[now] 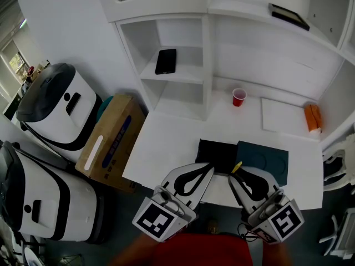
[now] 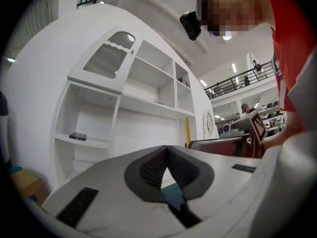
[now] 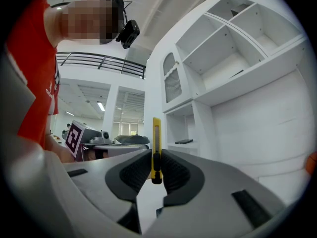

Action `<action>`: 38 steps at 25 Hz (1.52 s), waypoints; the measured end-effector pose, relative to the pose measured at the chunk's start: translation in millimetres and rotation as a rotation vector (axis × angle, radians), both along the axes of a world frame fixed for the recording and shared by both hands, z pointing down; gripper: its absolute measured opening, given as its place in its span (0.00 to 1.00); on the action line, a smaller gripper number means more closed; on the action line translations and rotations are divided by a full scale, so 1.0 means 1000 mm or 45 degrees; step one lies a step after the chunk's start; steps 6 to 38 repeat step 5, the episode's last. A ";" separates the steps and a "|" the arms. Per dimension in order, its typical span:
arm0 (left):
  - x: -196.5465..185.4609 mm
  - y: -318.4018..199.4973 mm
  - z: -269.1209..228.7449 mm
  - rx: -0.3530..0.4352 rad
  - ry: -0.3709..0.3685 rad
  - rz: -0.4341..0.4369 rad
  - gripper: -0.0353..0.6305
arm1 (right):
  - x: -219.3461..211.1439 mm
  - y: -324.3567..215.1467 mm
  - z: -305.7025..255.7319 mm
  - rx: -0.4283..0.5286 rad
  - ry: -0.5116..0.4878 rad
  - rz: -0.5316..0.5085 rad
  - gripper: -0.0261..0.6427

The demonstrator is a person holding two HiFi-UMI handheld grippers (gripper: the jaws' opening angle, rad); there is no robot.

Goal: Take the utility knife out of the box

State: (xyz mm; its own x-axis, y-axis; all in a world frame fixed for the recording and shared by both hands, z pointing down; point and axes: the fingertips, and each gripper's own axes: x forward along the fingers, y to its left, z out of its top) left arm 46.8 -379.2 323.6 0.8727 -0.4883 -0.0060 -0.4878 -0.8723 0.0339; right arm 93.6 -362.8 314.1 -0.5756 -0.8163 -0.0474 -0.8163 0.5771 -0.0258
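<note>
My right gripper (image 1: 233, 175) is shut on a yellow utility knife (image 1: 237, 167), which stands upright between the pads (image 3: 156, 148) and pokes up above them. It hangs over the table's front edge, just in front of an open black box (image 1: 217, 152) and its dark teal lid (image 1: 267, 160), which lie flat side by side. To the left, my left gripper (image 1: 209, 168) is at the box's front edge with its jaws closed tip to tip (image 2: 167, 149) and nothing between them. The left gripper view also catches the knife (image 2: 187, 130) off to the right.
A red cup (image 1: 238, 97), a white board (image 1: 283, 116) and an orange thing (image 1: 313, 118) sit further back on the white table (image 1: 166, 143). A black phone (image 1: 166, 61) lies on a shelf. A cardboard box (image 1: 108, 140) and white machines (image 1: 55, 107) stand at the left.
</note>
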 end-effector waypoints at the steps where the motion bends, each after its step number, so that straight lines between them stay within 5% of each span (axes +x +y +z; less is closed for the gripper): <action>1: 0.000 0.000 0.000 0.000 0.000 -0.001 0.07 | 0.000 0.000 0.000 -0.002 0.002 -0.001 0.16; 38: -0.001 0.000 -0.002 -0.002 0.003 -0.005 0.07 | -0.001 0.000 -0.002 -0.002 0.002 -0.009 0.16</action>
